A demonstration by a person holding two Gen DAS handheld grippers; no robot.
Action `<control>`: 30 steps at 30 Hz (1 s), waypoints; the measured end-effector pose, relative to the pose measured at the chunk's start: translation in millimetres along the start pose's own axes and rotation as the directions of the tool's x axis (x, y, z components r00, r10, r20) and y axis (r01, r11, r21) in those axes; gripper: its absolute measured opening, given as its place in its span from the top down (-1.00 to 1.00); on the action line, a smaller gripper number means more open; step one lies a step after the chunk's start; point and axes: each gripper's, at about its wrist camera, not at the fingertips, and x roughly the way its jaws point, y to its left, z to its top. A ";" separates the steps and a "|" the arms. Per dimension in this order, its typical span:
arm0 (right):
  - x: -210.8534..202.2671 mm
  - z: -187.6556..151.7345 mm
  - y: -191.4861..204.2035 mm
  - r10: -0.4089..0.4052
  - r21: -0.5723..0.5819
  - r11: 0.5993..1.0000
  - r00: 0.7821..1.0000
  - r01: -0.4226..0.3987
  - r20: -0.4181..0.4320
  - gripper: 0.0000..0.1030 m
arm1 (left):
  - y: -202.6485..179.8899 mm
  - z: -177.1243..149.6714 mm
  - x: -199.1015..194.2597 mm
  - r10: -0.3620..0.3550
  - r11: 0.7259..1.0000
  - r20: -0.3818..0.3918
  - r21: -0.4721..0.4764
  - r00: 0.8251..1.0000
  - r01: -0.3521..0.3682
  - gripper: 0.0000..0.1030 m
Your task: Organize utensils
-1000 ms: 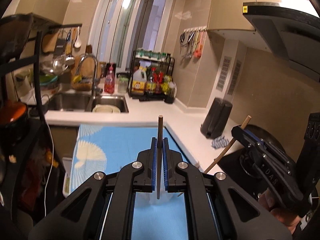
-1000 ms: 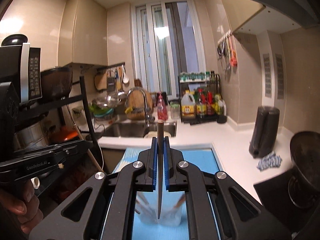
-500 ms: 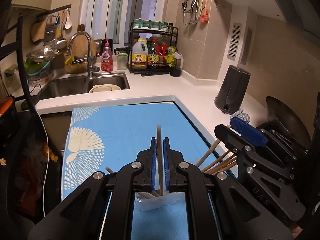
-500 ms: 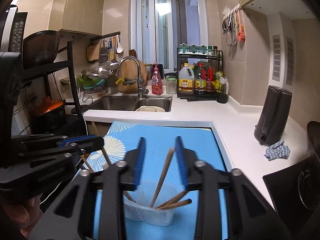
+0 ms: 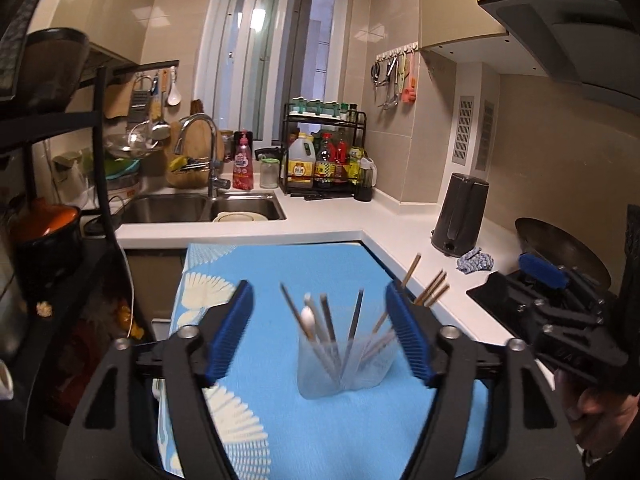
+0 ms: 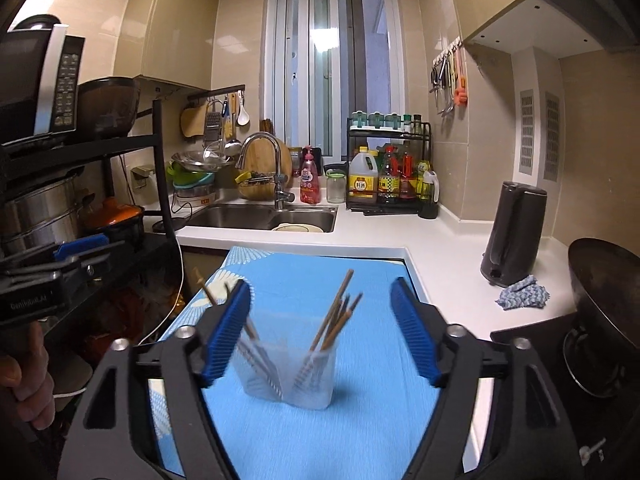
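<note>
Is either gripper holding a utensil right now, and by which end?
Neither. The left gripper and right gripper are both open and empty; the chopsticks stand in the clear holder.

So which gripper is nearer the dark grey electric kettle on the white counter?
Right. The right gripper is on the dark grey kettle's side of the clear plastic cup; the left gripper is opposite, by the black rack.

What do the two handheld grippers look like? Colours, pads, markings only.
Both the left gripper and right gripper have matte black angular linkage arms, silver pivot bolts and ribbed blue finger pads. Pale lettering marks each body's side. Bare-skinned hands grip them; no cables visible.
</note>
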 end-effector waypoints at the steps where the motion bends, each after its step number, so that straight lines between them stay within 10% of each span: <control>1: -7.4 -6.3 -0.4 -0.008 0.002 1.000 1.000 0.008 0.002 -0.62 | 0.0 -12.8 -3.3 0.007 1.000 -0.002 -0.003 1.000 -0.007 -0.55; 11: -23.3 -95.7 -3.9 -0.081 0.033 0.996 0.997 0.081 0.000 -0.89 | -7.3 -105.2 8.7 0.084 0.996 -0.020 -0.015 0.996 -0.084 -0.79; 30: 9.3 -138.1 -12.8 -0.113 0.050 0.992 0.991 0.116 -0.069 -0.90 | -7.0 -141.7 30.3 0.134 0.990 -0.082 -0.038 0.988 -0.138 -0.81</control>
